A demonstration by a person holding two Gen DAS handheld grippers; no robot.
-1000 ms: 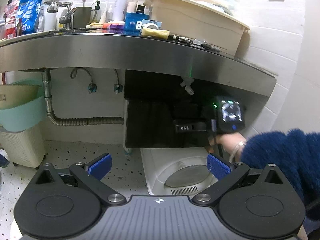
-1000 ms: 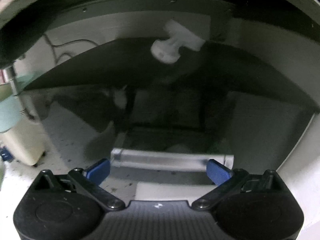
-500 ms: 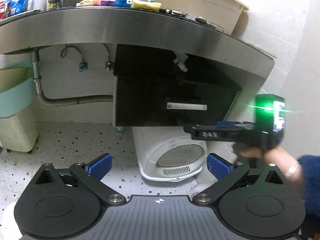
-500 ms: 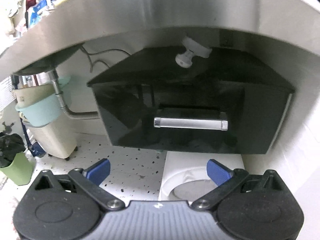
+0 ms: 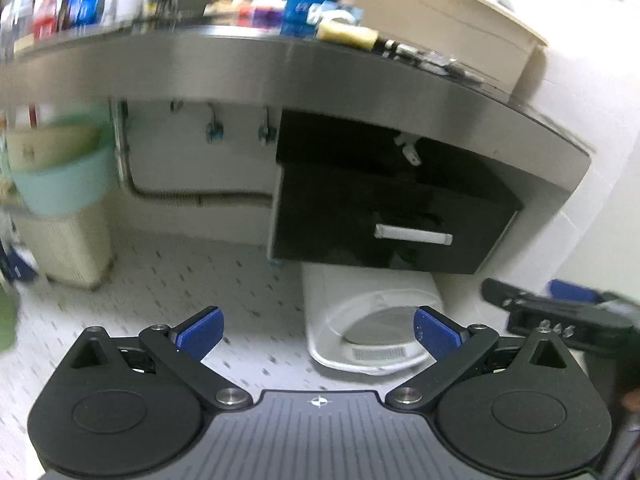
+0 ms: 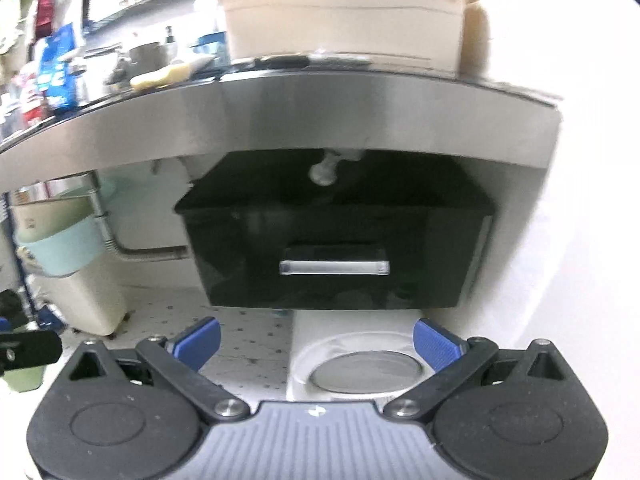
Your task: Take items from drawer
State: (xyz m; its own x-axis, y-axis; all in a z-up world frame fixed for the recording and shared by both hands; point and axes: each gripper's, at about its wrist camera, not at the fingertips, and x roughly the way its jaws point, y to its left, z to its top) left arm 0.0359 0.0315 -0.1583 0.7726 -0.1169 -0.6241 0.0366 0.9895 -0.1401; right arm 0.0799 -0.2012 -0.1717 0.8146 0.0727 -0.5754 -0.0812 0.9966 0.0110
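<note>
Drawer (image 6: 336, 240) is seen at the centre of the right wrist view, a black glossy box hung under the steel counter (image 6: 320, 116), with its silver handle (image 6: 334, 267) at the middle of its front. In the left wrist view the drawer (image 5: 392, 216) sits right of centre, its handle (image 5: 414, 235) lower right on the front. From these views it cannot be told whether anything lies inside.

Compared with the frame half a second ago, the drawer is shown smaller and farther off in the right wrist view, and the beige tub (image 6: 344, 16) on the counter is now taken in at the top of the frame. In the left wrist view the picture is blurred by motion, and the right gripper (image 5: 560, 316) is now found lower, at the right edge of the frame, well apart from the handle.

The left gripper (image 5: 318, 330) is held with its blue pads (image 5: 200, 330) spread wide and nothing between them. The right gripper (image 6: 316, 340) is likewise released, its pads (image 6: 434, 342) parted and bare. A white scale (image 6: 360, 364) is seen on the speckled floor (image 5: 160, 280) directly below the drawer. A pale green bin (image 5: 60, 188) is seen at the left.
</note>
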